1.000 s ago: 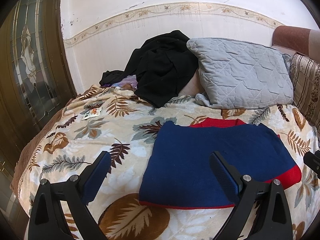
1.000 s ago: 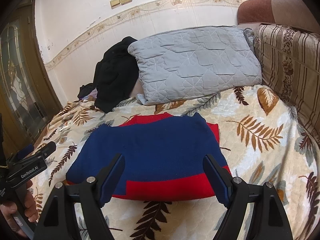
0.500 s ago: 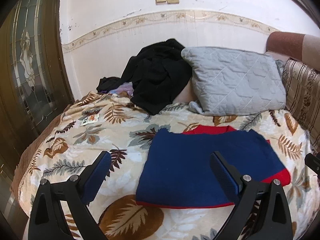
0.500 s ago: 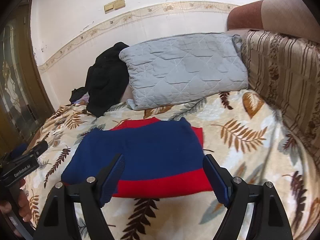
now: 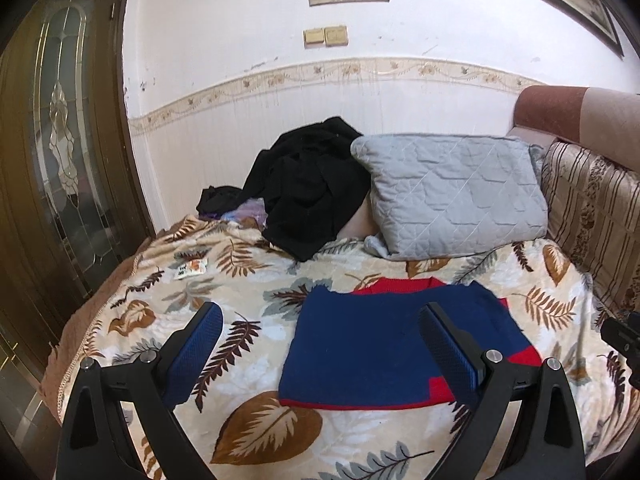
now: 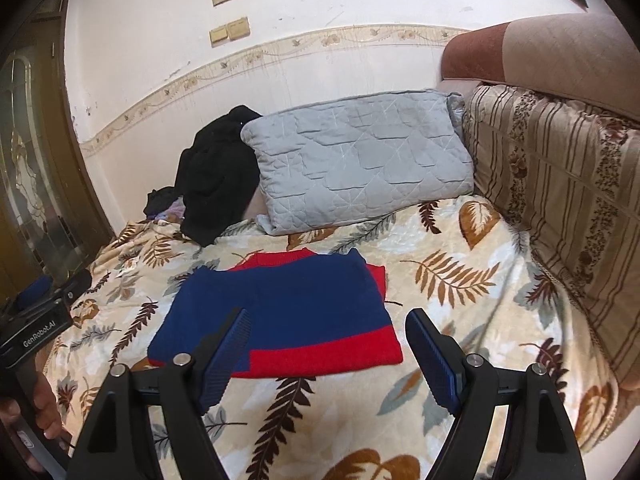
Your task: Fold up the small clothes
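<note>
— Where do we have the sweater?

— The blue and red sweater [image 5: 384, 344] lies folded flat on the leaf-print blanket [image 5: 168, 312] of the bed, near the middle and toward the front edge. Its red hem band [image 6: 328, 354] faces us in the right wrist view, and a strip of red shows at its far edge too.

— And our grippers?

— Our left gripper [image 5: 320, 344] hangs above the blanket with its jaws spread wide and nothing between them. Our right gripper [image 6: 328, 356] is the same: jaws wide apart, holding nothing, poised over the sweater's near edge. We cannot tell whether either touches the cloth.

— What else is on the bed?

— Toward the wall we see a grey quilted pillow [image 6: 356, 160] and, touching its left side, a heap of black clothes [image 5: 308, 196]. A small card [image 5: 191, 268] lies near the bed's left edge. A striped cushion [image 6: 560, 184] stands along the right edge.
</note>
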